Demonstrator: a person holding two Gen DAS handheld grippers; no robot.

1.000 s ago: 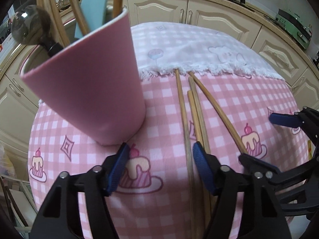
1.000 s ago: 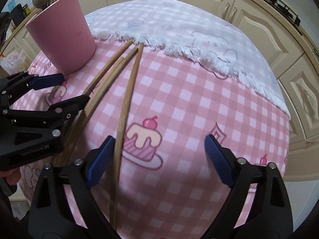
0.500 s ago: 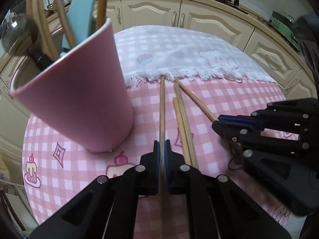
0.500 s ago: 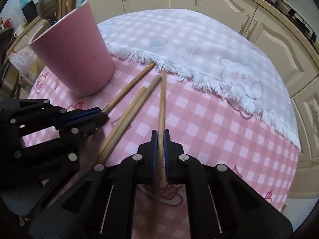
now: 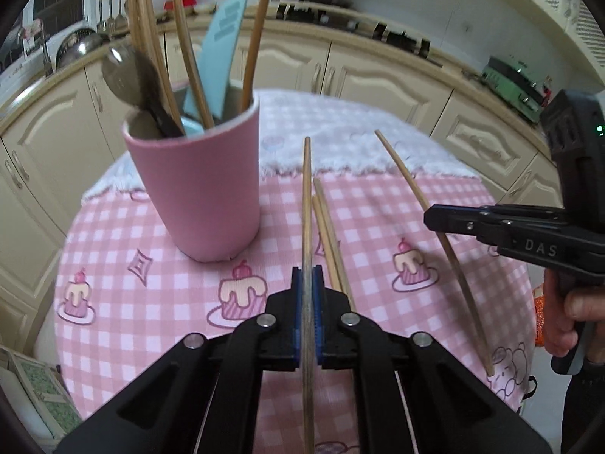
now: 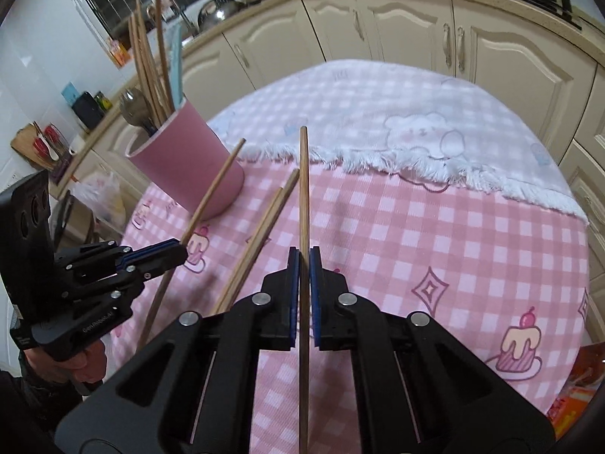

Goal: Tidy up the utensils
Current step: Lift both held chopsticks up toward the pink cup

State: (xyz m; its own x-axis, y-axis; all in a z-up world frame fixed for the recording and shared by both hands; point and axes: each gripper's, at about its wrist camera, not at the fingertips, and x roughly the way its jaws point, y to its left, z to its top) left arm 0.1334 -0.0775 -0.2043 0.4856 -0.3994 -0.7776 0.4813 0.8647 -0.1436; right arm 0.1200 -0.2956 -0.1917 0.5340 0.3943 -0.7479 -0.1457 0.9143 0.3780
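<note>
pink cup (image 5: 204, 193), tablecloth (image 5: 378, 234) – pink-white checks

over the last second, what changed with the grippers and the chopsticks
Both grippers went from open to shut: the left gripper clamped one chopstick, the right gripper another, and both sticks are now lifted off the cloth. The other two chopsticks still lie on the checked tablecloth, and the pink cup of utensils stays upright in place.
</note>
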